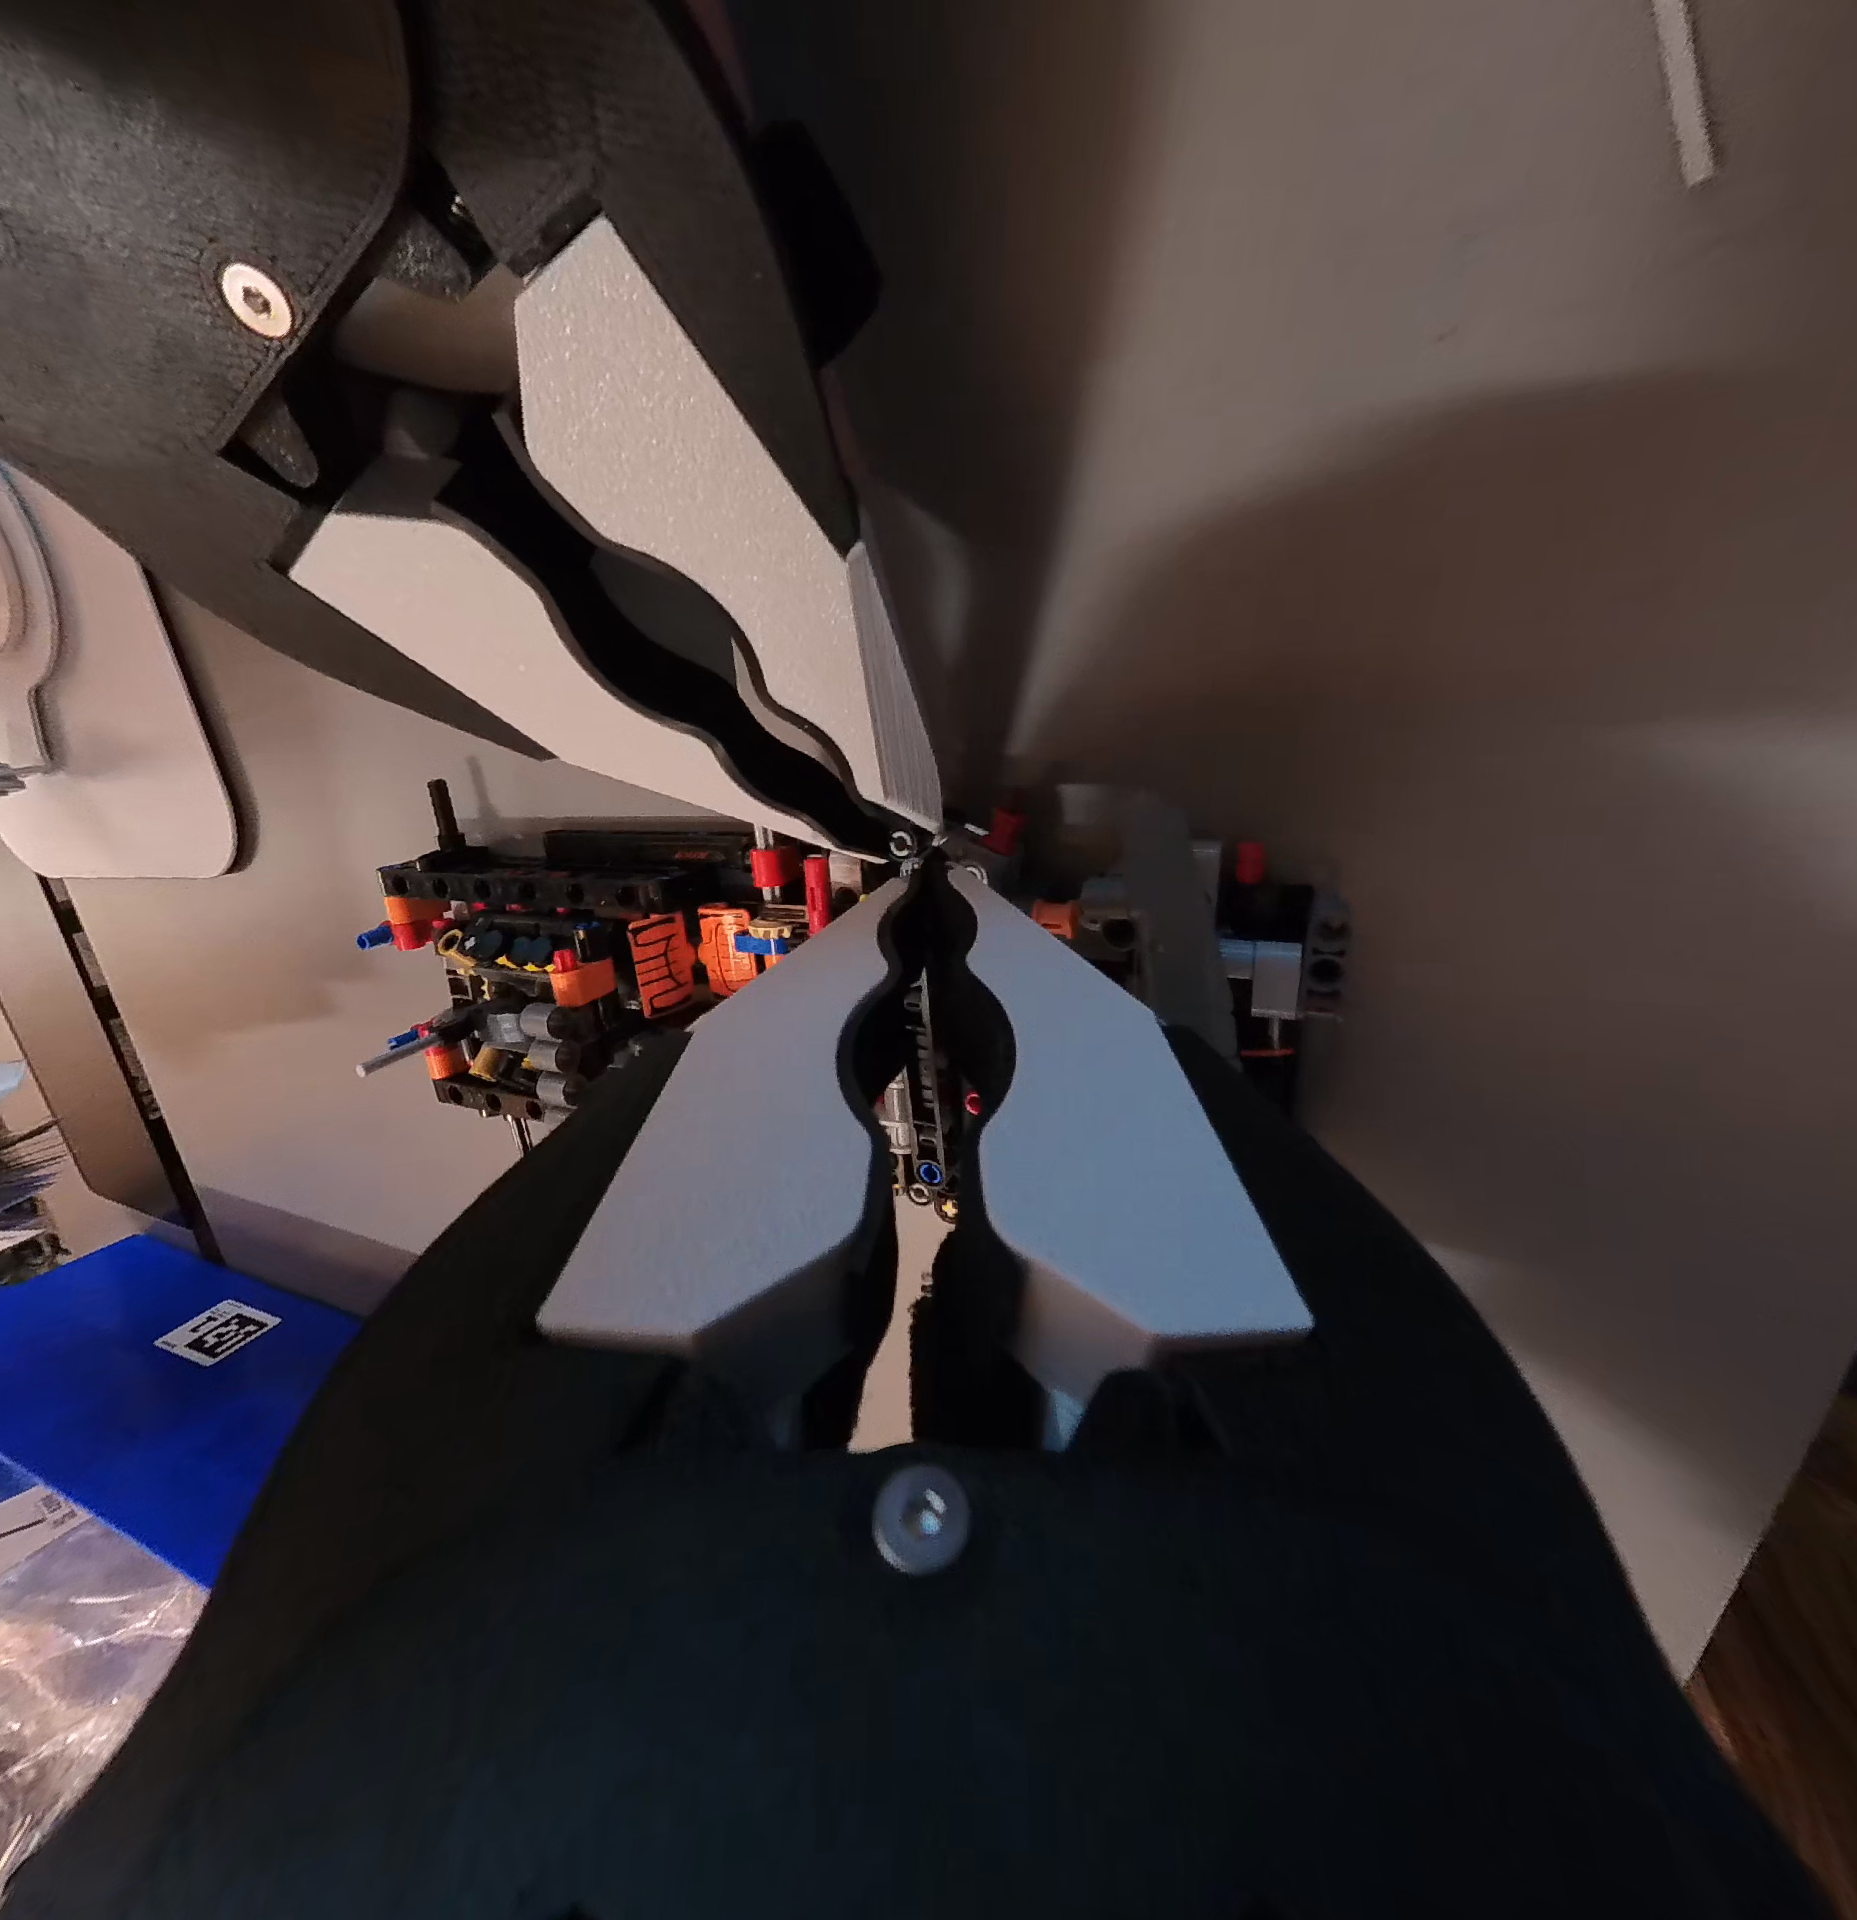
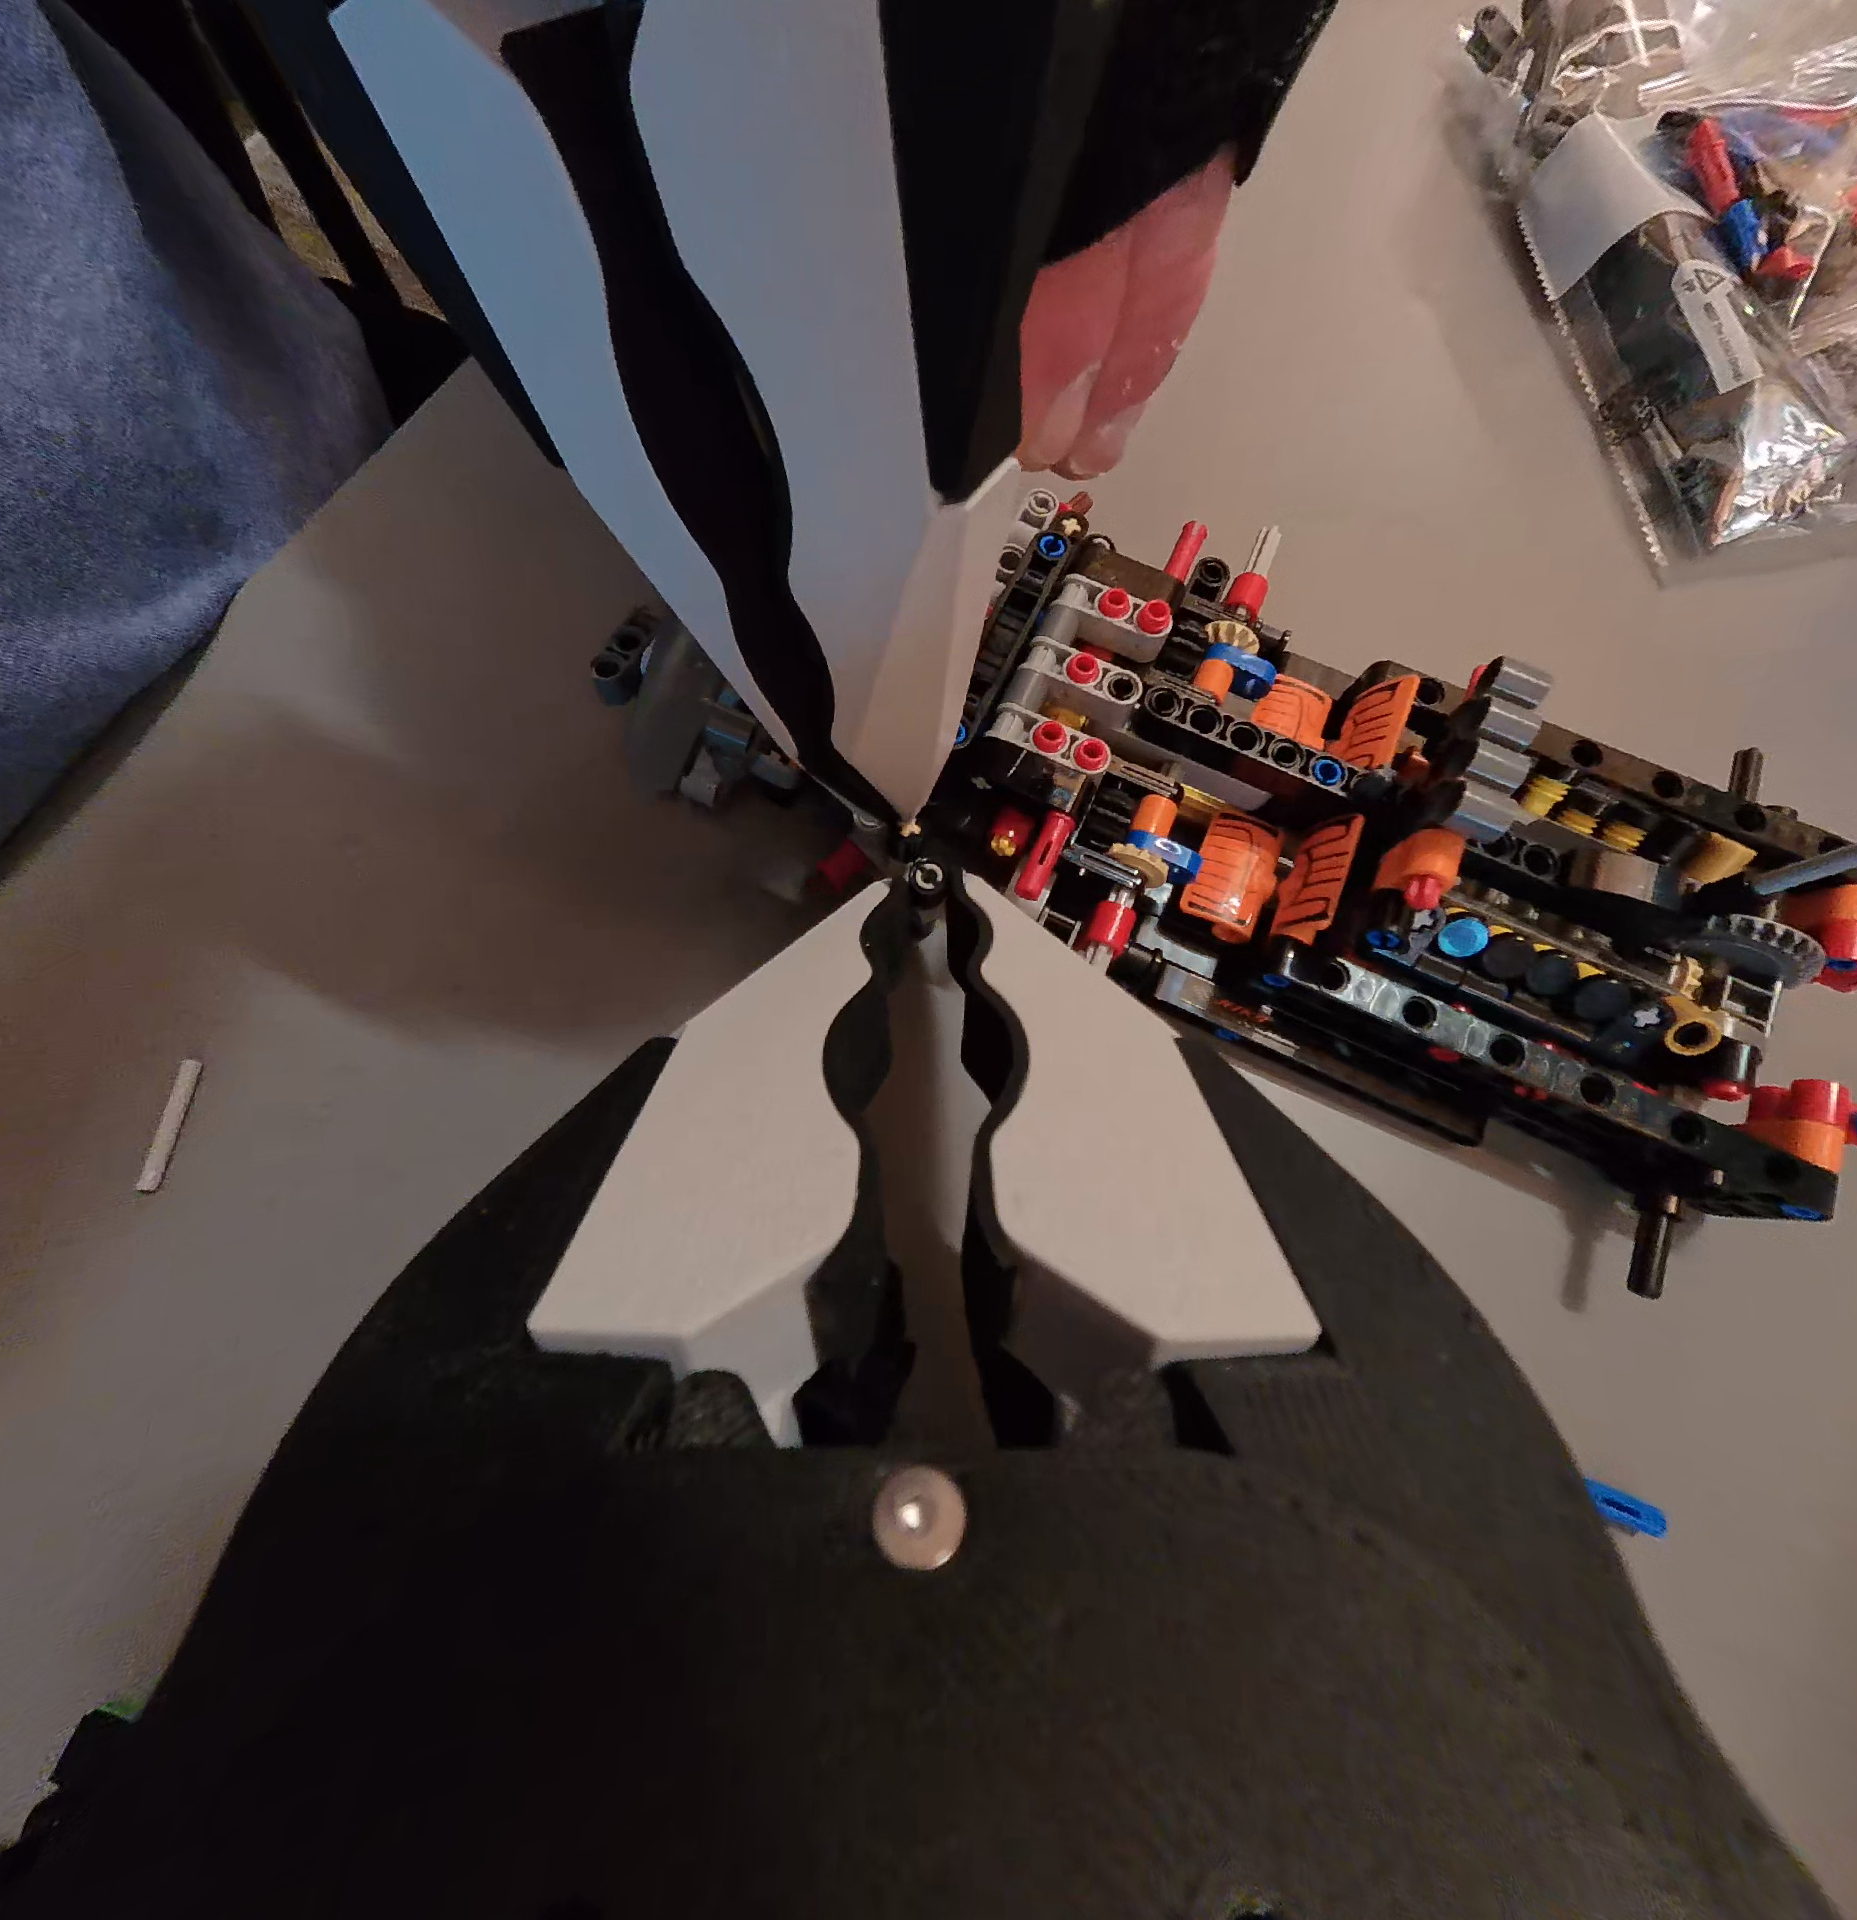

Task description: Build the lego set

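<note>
— Pinching tip to tip, both of them. The right gripper [image 2: 919,902] is closing almost fully on a small black connector [image 2: 924,878], with only the wavy gap farther back showing between its fingers.

— And the left gripper [image 1: 919,891]?

— Its tips are pressing together too, coming in from the opposite side and meeting the right one nose to nose. I cannot tell whether it is gripping anything of its own.

— Where is the lego model [image 2: 1319,831] sitting?

— It is lying flat on the table [image 2: 384,935], its long axis running away from the right gripper toward the lower right of the right wrist view. Its near end is lying directly under the meeting tips, so both grippers are working at that one end and neither is nearer.

— So the coming move is probably turning on lining the connector up with a hole at that end.

— I am judging so, yes. Room is looking tight: the two sets of fingers are crowding each other. The table edge is running off to the left, a loose grey axle [image 2: 171,1122] is lying well apart, and a bag of parts [image 2: 1682,260] is sitting far beyond the model.
</note>
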`<act>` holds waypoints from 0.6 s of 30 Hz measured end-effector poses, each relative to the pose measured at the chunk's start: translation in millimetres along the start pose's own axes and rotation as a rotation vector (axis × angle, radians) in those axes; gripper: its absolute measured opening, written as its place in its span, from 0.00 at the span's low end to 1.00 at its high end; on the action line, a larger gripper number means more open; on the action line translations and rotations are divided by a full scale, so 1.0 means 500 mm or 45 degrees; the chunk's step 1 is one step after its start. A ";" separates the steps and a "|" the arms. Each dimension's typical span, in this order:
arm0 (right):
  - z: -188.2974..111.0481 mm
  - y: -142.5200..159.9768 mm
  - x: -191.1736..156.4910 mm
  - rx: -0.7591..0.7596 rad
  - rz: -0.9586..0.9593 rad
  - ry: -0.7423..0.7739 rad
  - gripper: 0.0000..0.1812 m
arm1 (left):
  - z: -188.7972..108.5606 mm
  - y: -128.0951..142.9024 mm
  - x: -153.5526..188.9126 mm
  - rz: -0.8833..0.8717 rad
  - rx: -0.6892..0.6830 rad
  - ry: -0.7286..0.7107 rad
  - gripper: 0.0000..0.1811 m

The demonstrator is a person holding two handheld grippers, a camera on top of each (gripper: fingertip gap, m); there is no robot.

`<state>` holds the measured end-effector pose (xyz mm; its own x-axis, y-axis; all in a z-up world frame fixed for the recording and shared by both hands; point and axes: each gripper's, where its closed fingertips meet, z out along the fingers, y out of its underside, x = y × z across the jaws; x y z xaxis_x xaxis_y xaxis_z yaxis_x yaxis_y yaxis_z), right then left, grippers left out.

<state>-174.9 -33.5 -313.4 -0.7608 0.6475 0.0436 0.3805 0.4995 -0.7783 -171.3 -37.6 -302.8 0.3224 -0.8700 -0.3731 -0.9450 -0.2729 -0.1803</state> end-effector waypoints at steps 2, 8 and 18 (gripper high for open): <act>0.000 0.000 -0.001 0.000 0.001 -0.003 0.02 | 0.000 0.001 0.001 0.008 -0.010 -0.001 0.00; 0.002 0.000 -0.001 -0.004 0.008 -0.005 0.02 | 0.001 0.001 0.003 0.046 -0.047 0.011 0.00; 0.003 0.001 -0.003 -0.013 0.019 -0.009 0.02 | 0.005 -0.001 0.006 0.115 -0.092 0.026 0.00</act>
<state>-174.2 -34.9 -314.9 -0.7587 0.6509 0.0279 0.3972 0.4960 -0.7722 -169.7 -39.2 -305.9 0.2350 -0.9003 -0.3664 -0.9720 -0.2211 -0.0799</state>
